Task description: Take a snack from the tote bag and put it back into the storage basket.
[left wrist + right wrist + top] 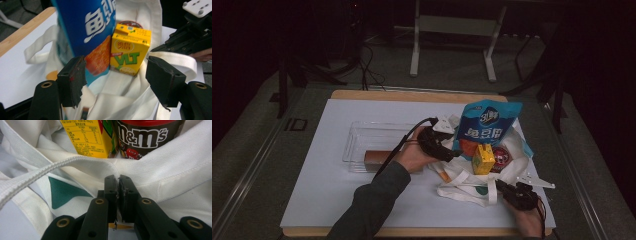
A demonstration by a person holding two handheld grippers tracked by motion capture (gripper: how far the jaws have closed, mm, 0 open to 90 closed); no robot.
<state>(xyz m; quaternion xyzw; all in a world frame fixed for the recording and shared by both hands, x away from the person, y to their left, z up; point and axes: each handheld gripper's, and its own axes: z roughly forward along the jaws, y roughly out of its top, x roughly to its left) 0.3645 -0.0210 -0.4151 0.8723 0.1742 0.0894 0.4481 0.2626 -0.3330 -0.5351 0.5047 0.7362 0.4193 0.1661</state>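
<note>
Groceries are coming out of, or going into, a white cloth bag (472, 182) that lies open on the bench (322, 185); which way cannot be told from this moment alone, though a clear tray (362, 142) with a brown bar (377, 157) already in it, just left of the bag, suggests unpacking.

The right tongs (117, 180) are closed on the near edge of the bag, their jaws pressed together with a fold of white cloth between them. They seem to be pinning the bag's mouth in place.

The left tongs (116, 72) stand wide open with nothing between the jaws. They are aimed into the bag's mouth, where a tall blue snack packet (85, 32) stands upright and a yellow drink carton (130, 50) sits just beside it, touching it. In the right gripper view a dark sweets tub (147, 137) stands right against the carton. In the high view the left tongs (447, 152) are close to the lower part of the packet.

The step in hand looks like the reach for the next item, most likely the blue packet, since the left jaw is already alongside it. The next move calls for getting both jaws around the packet's lower body and closing gently, because it is soft and could crumple. The right tongs should keep the cloth down so the bag does not lift along with it.
</note>
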